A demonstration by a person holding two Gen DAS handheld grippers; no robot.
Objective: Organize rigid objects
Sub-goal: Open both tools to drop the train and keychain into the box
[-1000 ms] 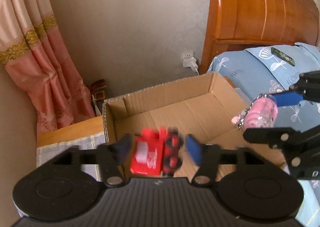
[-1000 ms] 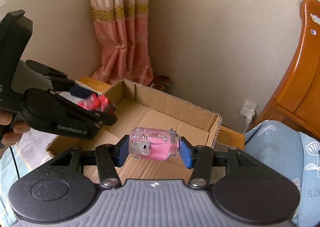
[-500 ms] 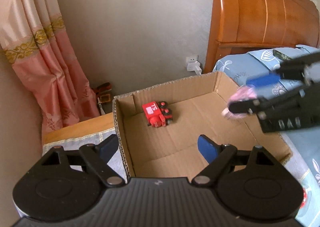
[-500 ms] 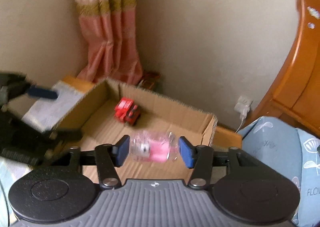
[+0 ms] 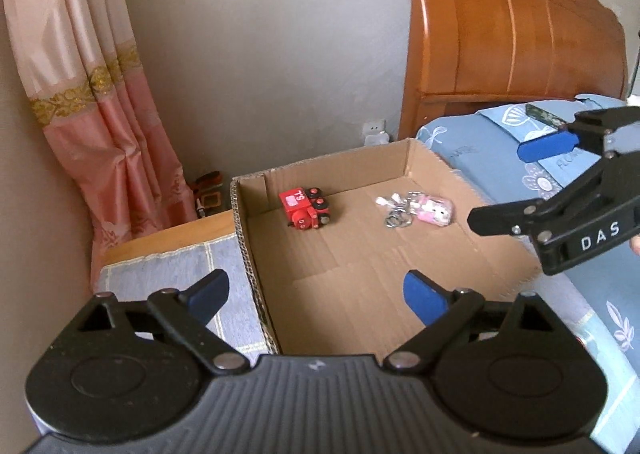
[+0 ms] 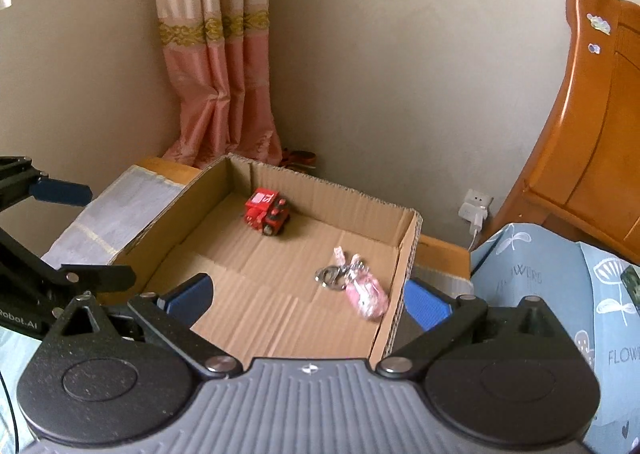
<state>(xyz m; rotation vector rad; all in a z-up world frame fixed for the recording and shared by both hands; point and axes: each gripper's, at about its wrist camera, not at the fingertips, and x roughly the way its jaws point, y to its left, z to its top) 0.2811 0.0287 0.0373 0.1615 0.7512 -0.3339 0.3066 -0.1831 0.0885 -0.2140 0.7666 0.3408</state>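
Note:
An open cardboard box (image 5: 256,254) (image 6: 408,254) stands between the bed and a low cabinet. A red toy train (image 5: 306,208) (image 6: 267,211) lies near the box's far left corner. Toward the right side of the box floor rests a pink clear keychain charm (image 5: 434,210) (image 6: 366,292) with metal rings. My left gripper (image 5: 316,296) hovers over the box's near left wall, jaws opening, nothing between them. My right gripper (image 6: 306,300) hangs over the near edge, jaws opening wide and empty; from the left wrist view the right gripper (image 5: 516,182) shows at the right.
A wooden headboard (image 5: 500,34) and blue flowered bedding (image 5: 480,146) lie to the right. A pink curtain (image 5: 100,94) hangs at the left. A grey cloth (image 5: 168,270) covers the low wooden cabinet beside the box. A wall socket with a charger (image 6: 476,206) sits behind.
Both grippers let go: the red train dropped from my left gripper into the box, then the pink charm fell from my right. Both jaws spread wide and my left hand drew back.

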